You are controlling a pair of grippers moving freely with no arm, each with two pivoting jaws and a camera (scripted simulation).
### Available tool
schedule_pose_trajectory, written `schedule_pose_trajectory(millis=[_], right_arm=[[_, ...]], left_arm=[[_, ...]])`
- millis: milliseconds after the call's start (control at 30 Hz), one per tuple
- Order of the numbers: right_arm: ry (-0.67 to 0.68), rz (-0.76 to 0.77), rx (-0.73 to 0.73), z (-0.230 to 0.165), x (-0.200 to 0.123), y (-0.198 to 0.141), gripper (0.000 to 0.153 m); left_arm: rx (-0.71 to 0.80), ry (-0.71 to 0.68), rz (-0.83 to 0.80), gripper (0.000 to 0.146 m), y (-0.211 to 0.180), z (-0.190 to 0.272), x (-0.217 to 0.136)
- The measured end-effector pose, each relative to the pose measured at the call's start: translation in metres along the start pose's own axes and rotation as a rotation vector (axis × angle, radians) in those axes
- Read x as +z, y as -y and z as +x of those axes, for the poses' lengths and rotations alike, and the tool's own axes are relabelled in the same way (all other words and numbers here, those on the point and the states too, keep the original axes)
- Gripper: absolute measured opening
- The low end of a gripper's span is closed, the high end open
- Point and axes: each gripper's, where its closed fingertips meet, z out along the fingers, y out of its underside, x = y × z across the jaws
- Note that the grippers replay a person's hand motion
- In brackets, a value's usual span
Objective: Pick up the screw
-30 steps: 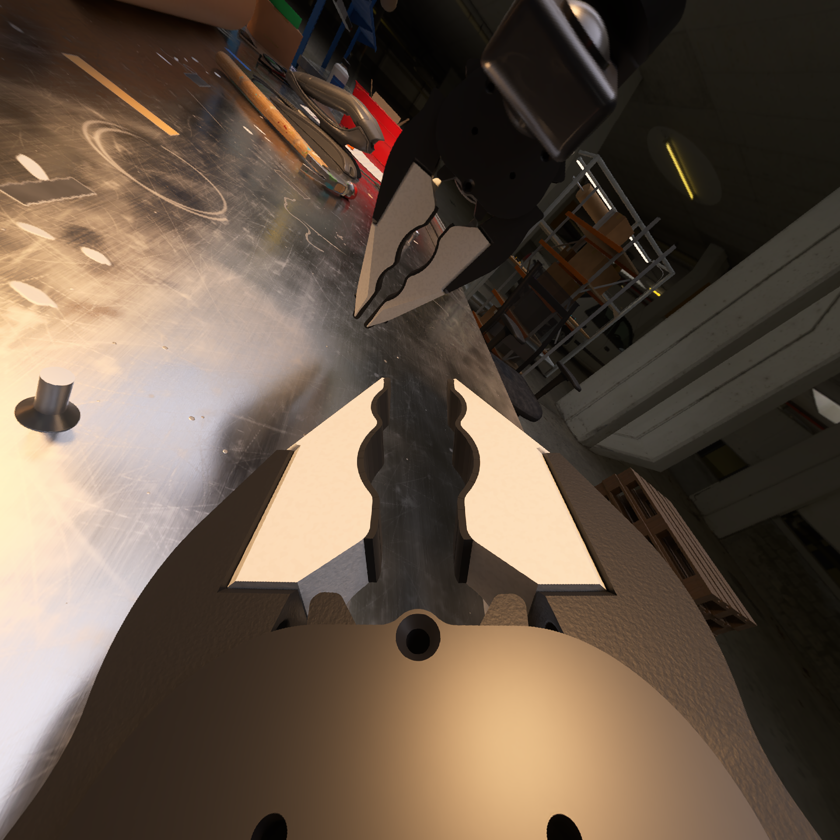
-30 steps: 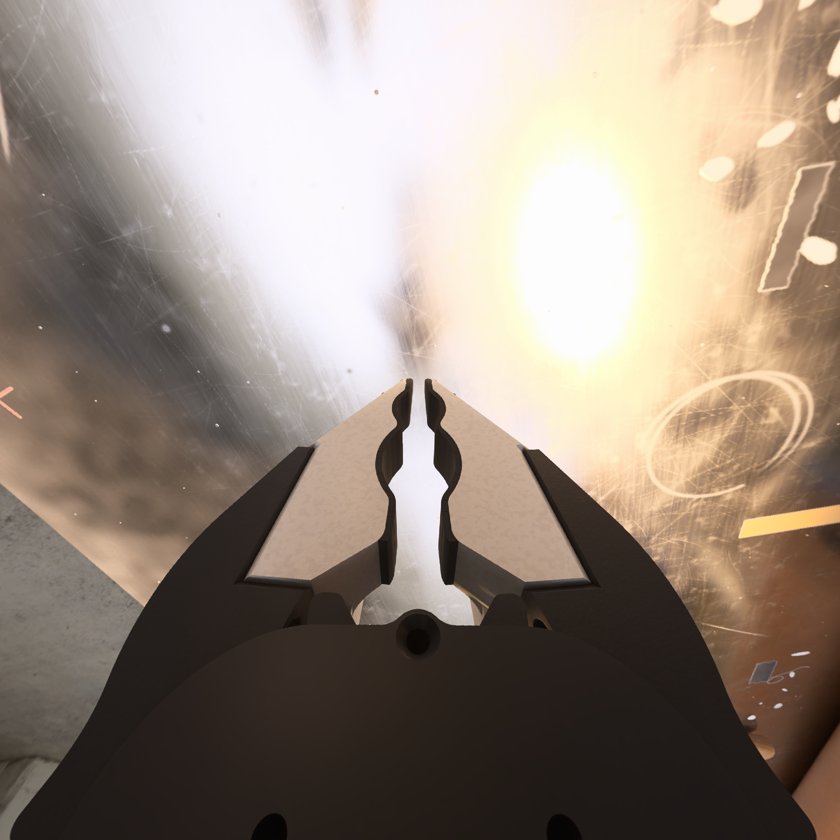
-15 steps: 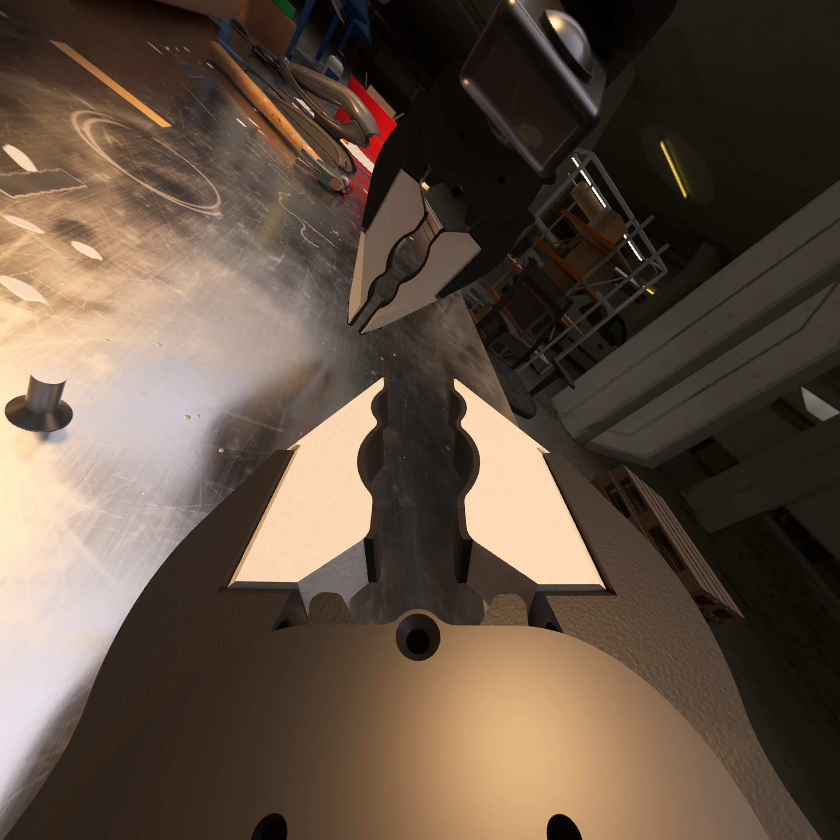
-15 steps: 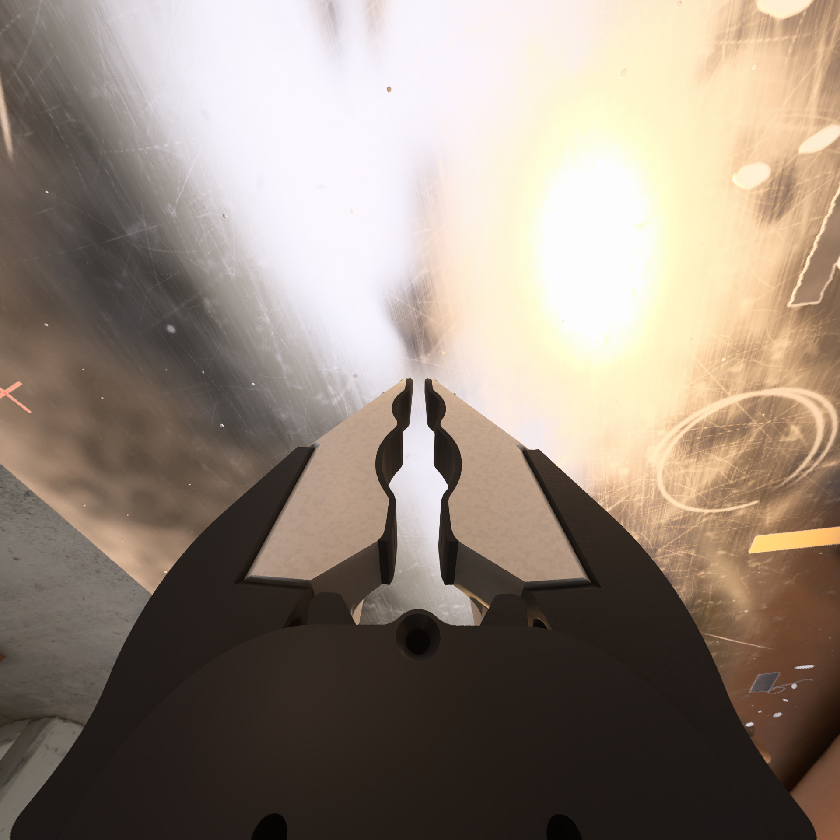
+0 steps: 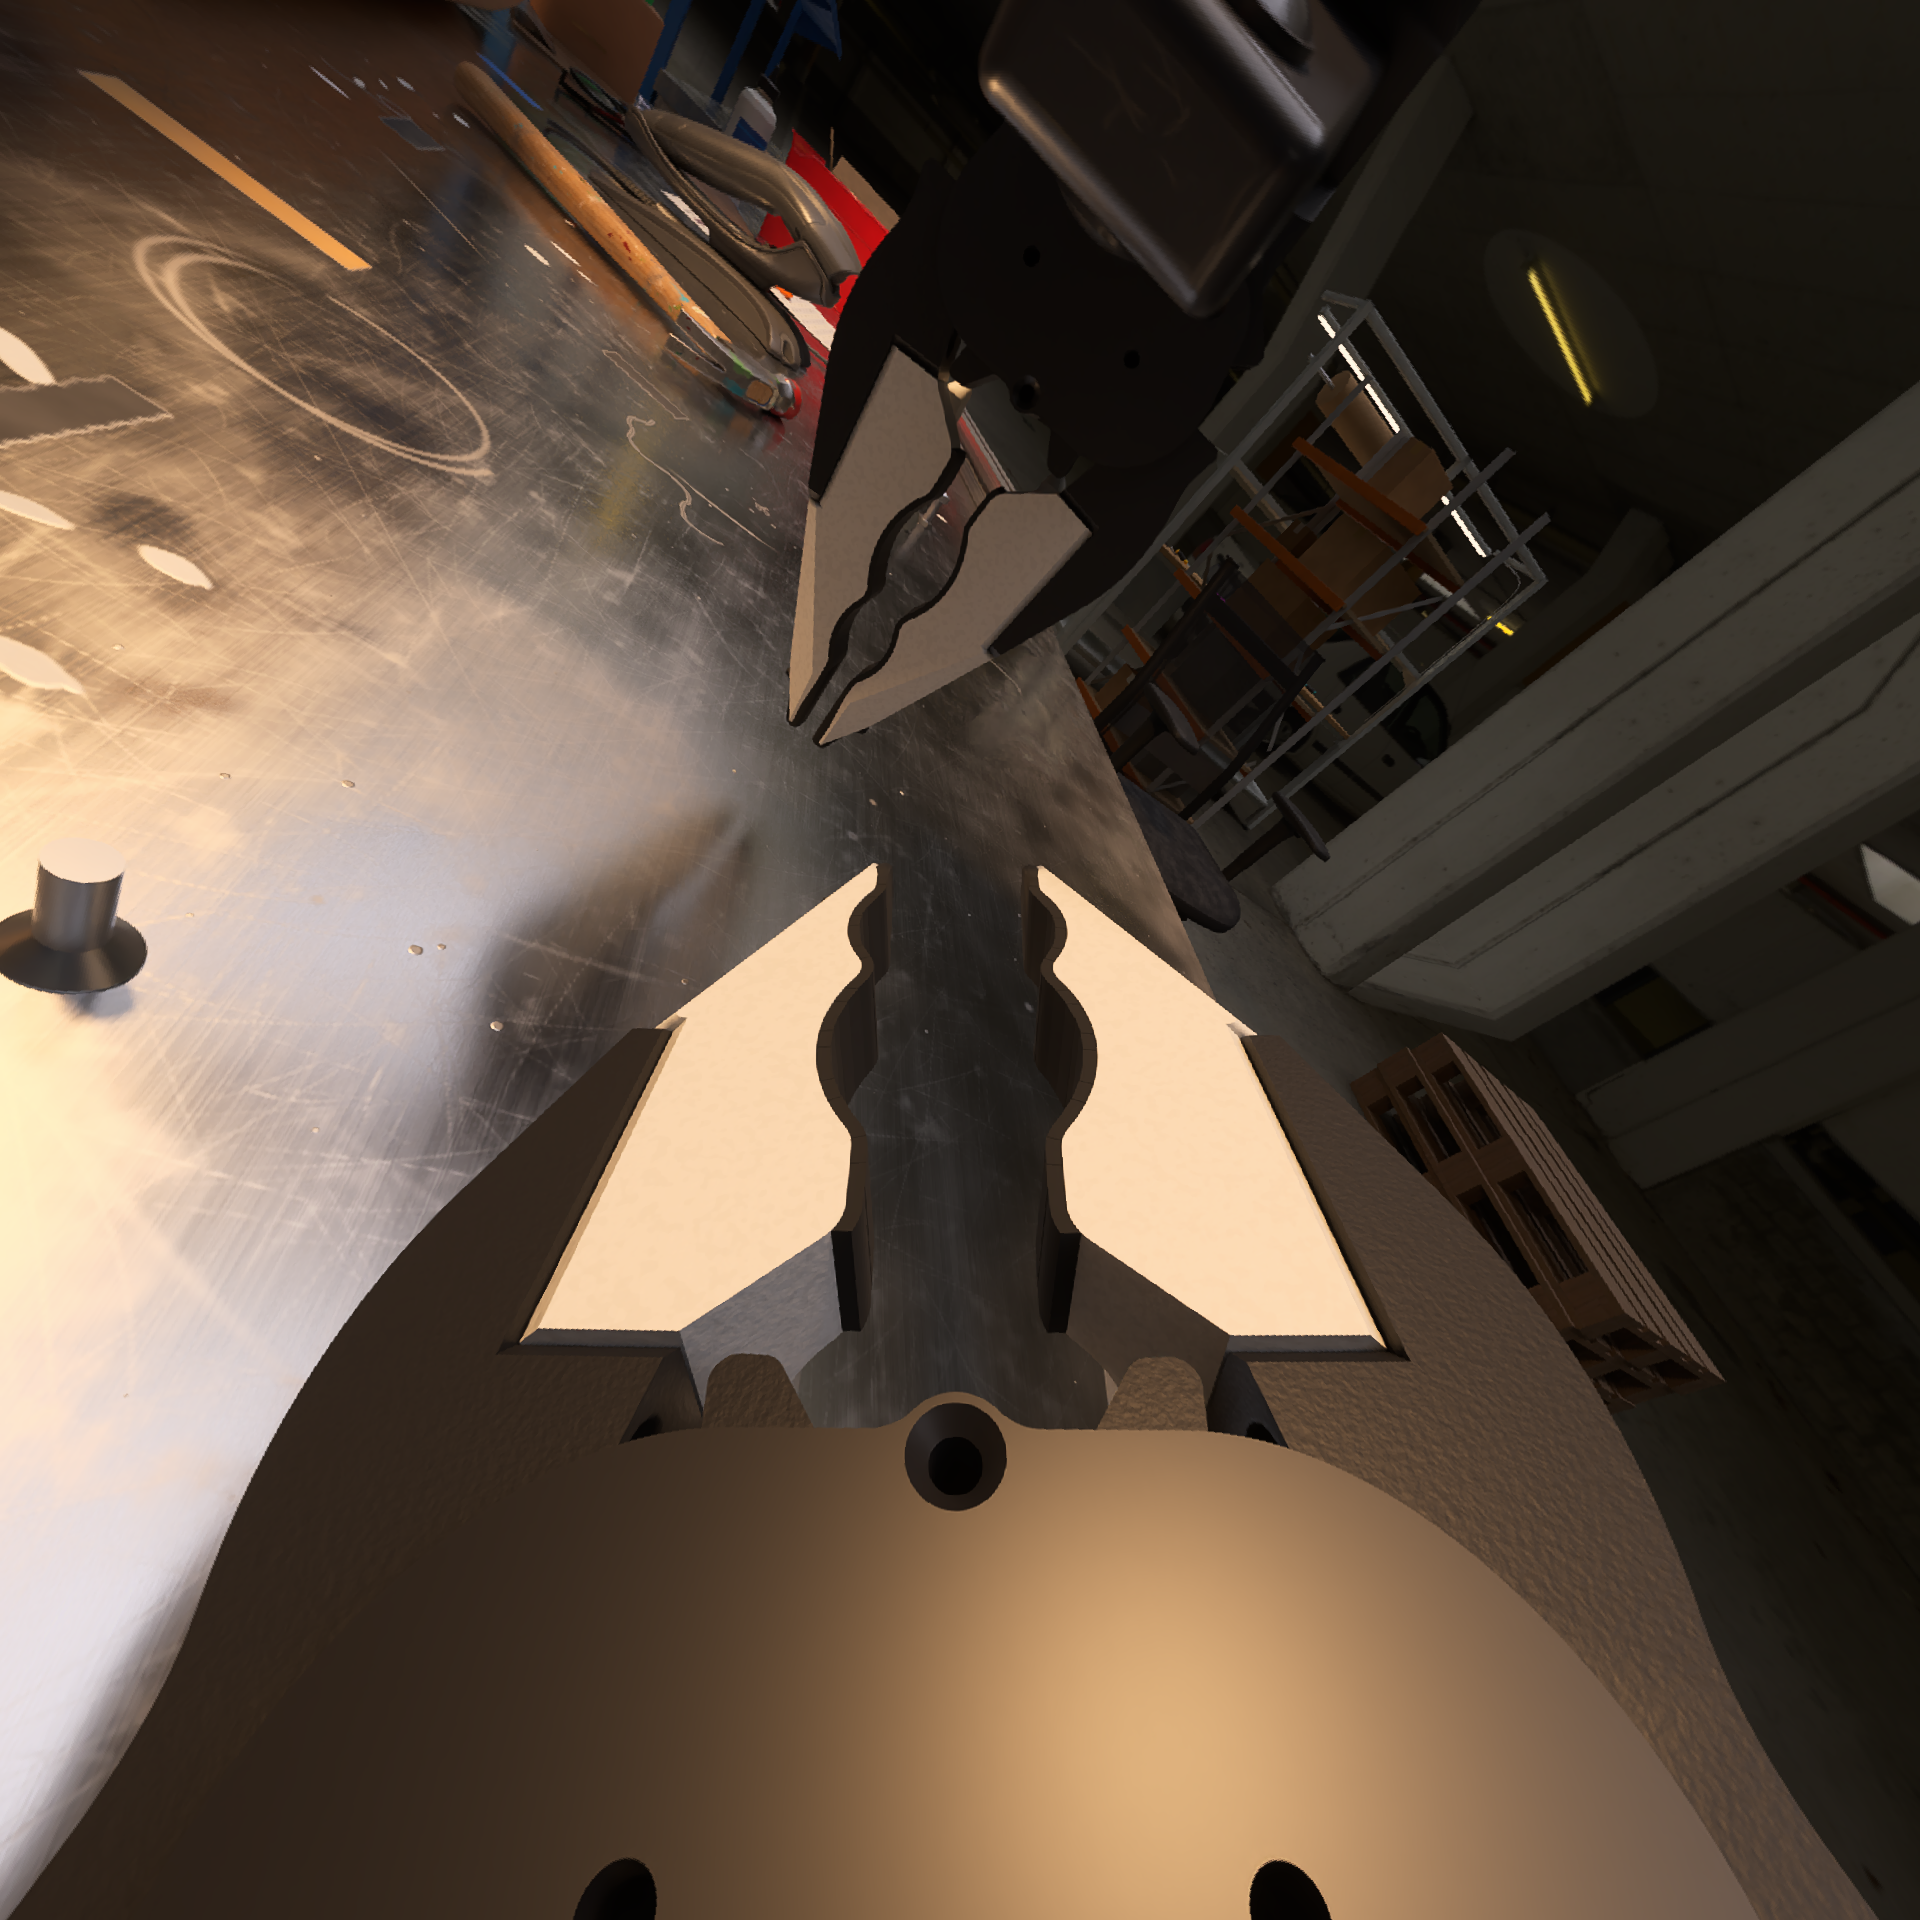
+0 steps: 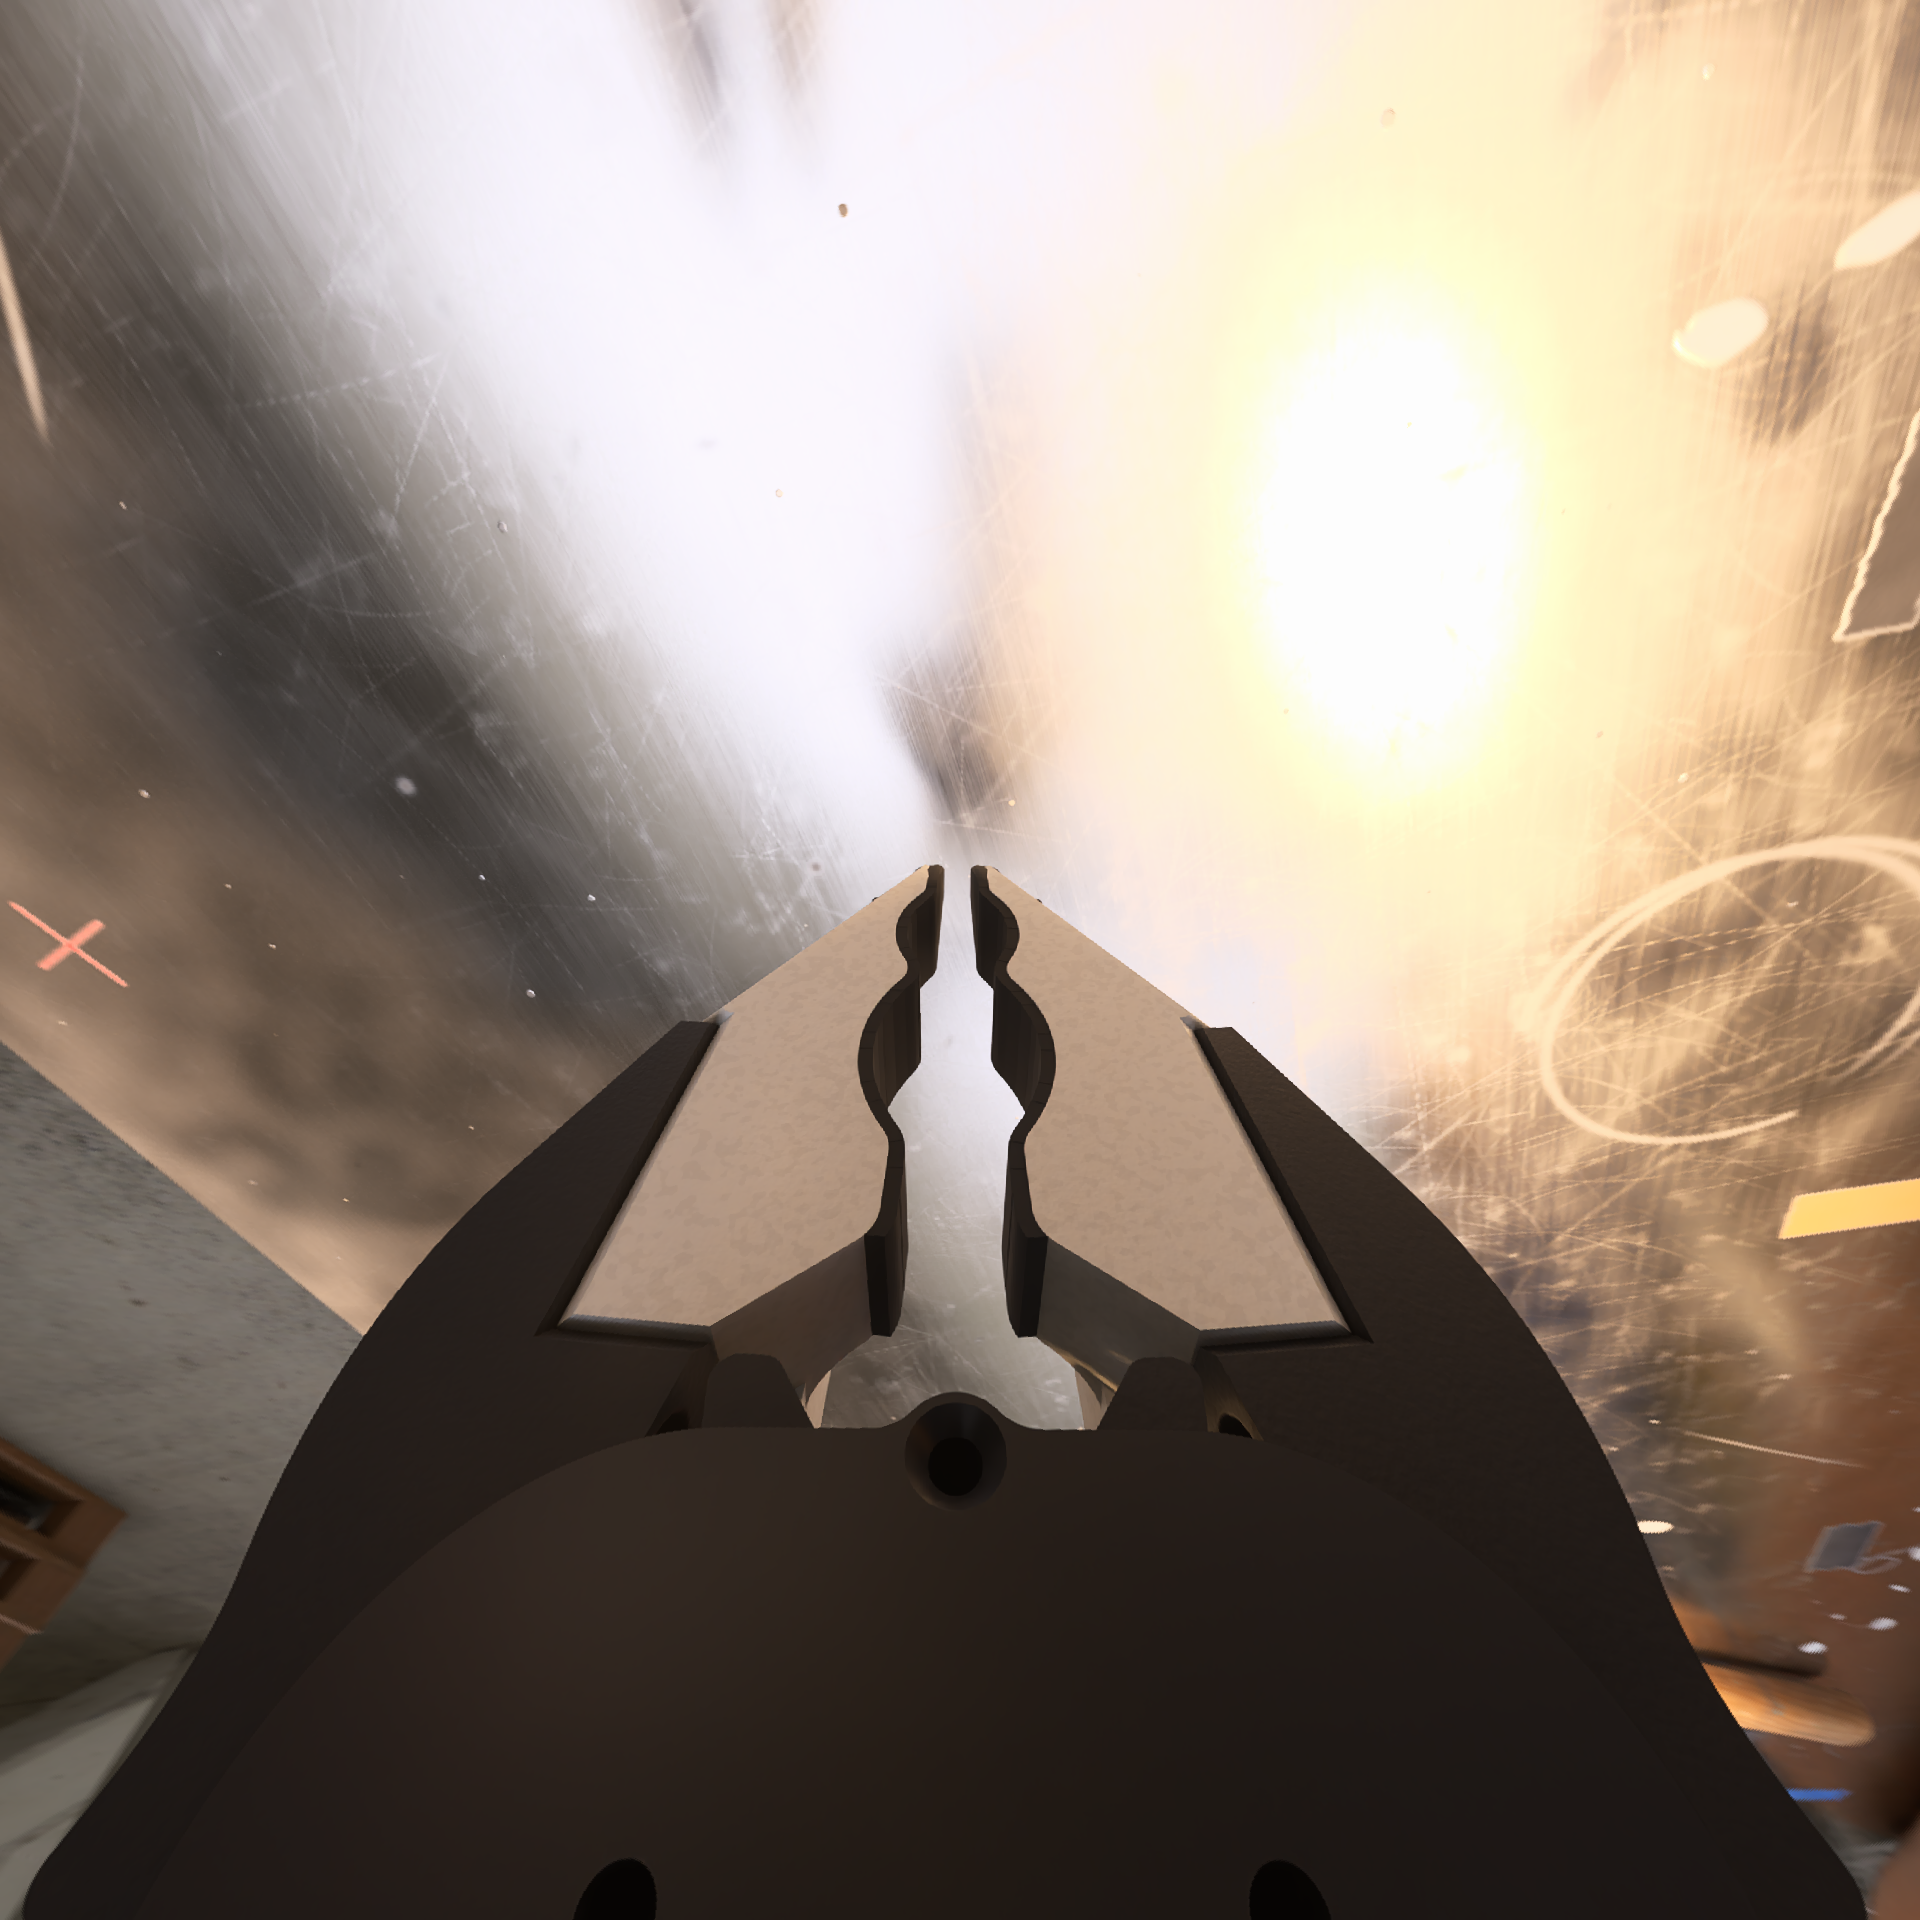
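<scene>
A metal screw (image 5: pixel 71 923) stands head down on the scratched, shiny table (image 5: pixel 436 727) at the far left of the left wrist view. My left gripper (image 5: pixel 956 873) is open and empty, well to the right of the screw, above the table. My right gripper (image 5: pixel 816 727) shows in the same view beyond my left one, dark, tips pointing down at the table, jaws nearly together with nothing between them. In the right wrist view the right gripper (image 6: pixel 954 873) is shut and empty over bare bright table; the screw is not in that view.
Tools with a wooden handle (image 5: pixel 592 208) and grey pliers (image 5: pixel 748 197) lie at the table's far end. The table edge (image 5: pixel 1153 883) runs just right of my left gripper. Metal shelving (image 5: pixel 1351 540) and a wooden pallet (image 5: pixel 1538 1216) stand on the floor beyond.
The right gripper has moved slightly across the table toward the bright patch. In the left wrist view the screw has slid slightly leftward. No jaws have changed.
</scene>
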Motion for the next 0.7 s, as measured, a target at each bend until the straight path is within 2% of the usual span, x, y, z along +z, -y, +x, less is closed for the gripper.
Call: schedule_pose_trajectory(millis=[367, 700], right_arm=[[0.089, 0.044, 0.176, 0.0036, 0.0004, -0.0036, 0.005], [0.04, 0.008, 0.146, 0.0061, 0.0004, -0.0038, 0.005]], left_arm=[[-0.002, -0.004, -0.001, 0.024, -0.0002, 0.0004, 0.0], [-0.003, -0.003, -0.001, 0.024, -0.0004, 0.0003, -0.0001]])
